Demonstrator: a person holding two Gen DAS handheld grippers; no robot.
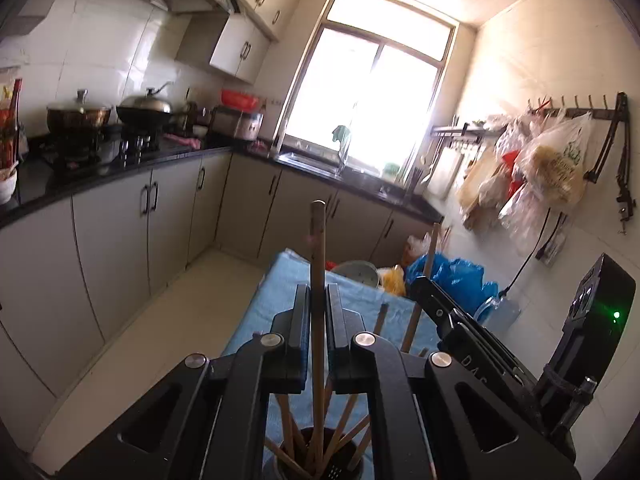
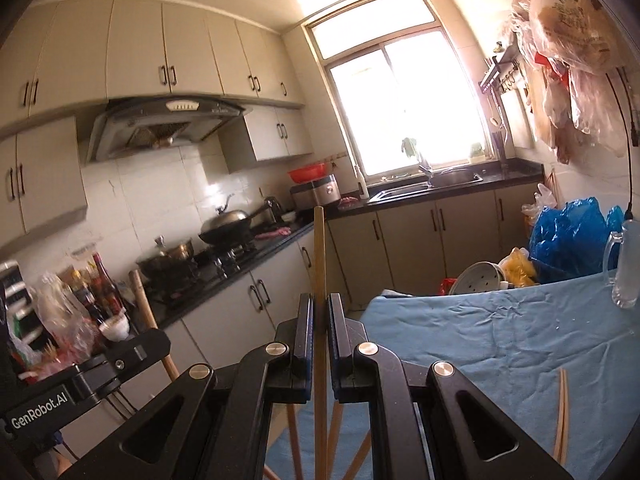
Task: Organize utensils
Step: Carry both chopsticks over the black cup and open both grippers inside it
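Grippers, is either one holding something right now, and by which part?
Each holds one chopstick. The left gripper and the right gripper both pinch theirs mid-shaft, tips upright above the jaws.

Counted: 2 tools point(image 1: 318, 312) point(image 2: 320, 320), 1 chopstick point(image 1: 319, 264) point(image 2: 319, 264) clamped per tool; 1 utensil holder point(image 1: 316, 456); 2 loose chopsticks point(image 2: 562, 412) on tabletop point(image 2: 480, 340).

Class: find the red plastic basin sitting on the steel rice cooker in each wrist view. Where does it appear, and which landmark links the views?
Left wrist: red plastic basin, upper left of centre, atop the steel rice cooker.
Right wrist: basin near centre, left of the window.
Shared landmark: bright window.
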